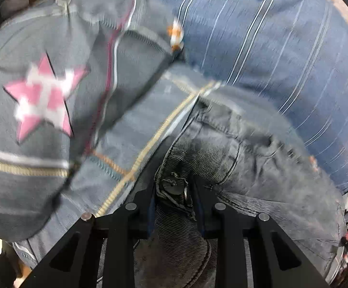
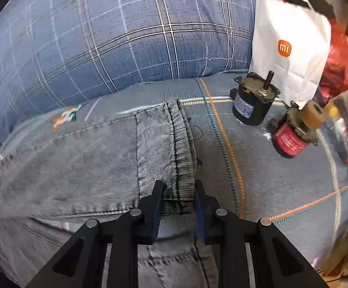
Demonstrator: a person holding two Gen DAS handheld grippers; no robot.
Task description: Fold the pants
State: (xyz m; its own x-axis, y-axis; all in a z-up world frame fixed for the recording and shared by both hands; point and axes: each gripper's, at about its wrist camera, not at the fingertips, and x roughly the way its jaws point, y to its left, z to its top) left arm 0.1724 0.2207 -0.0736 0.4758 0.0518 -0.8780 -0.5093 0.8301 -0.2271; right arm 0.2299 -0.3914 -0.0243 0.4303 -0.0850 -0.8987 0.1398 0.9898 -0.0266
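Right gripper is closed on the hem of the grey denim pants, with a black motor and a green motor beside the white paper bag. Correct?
Not quite: the second motor is red, not green. The right wrist view shows it next to the black motor, both in front of the white paper bag. The rest holds: the right gripper is closed on the hem of the grey denim pants.

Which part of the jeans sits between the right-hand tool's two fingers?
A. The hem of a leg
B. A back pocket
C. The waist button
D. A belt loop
A: the right gripper clamps the stitched hem at the end of a leg of the jeans.
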